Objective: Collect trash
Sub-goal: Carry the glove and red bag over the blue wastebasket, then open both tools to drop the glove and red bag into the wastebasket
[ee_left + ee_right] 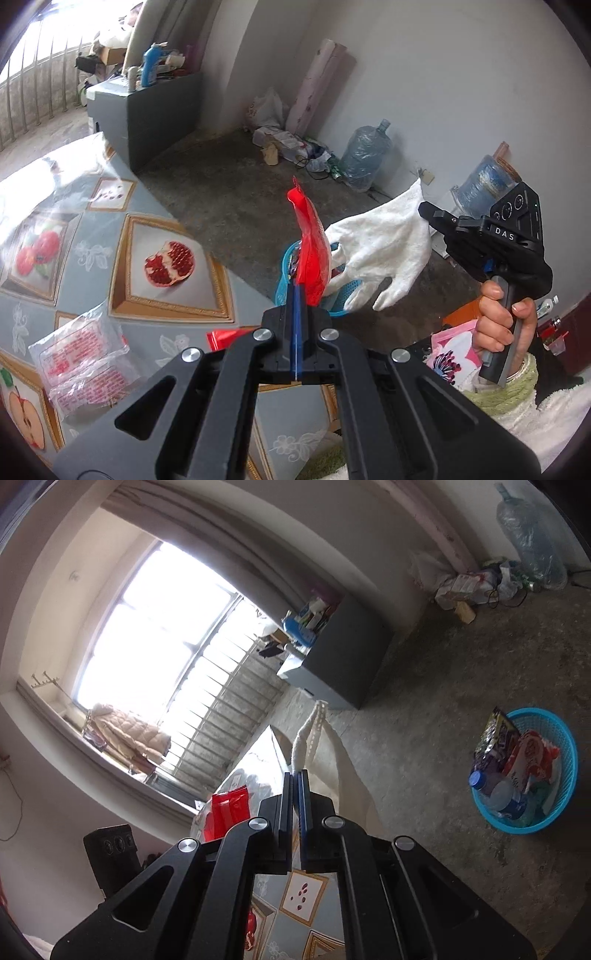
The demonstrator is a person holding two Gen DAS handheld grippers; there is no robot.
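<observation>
While left gripper (297,291) clamps red wrapper (312,251) and right gripper (295,775) pinches white glove (384,243), position both above blue basket (554,812), then part fingers.

Daylit and fairly bright. Blown-out white glare from the window (147,635), up and left of the fingers. Sheen across the tablecloth (44,177) left of the fingers. Strong fisheye bending and dark vignette at edges; slight softness throughout.

One blue basket (567,775), one white glove (384,254), two red wrappers (310,251) (221,338), two grippers (297,295) (297,779).
</observation>
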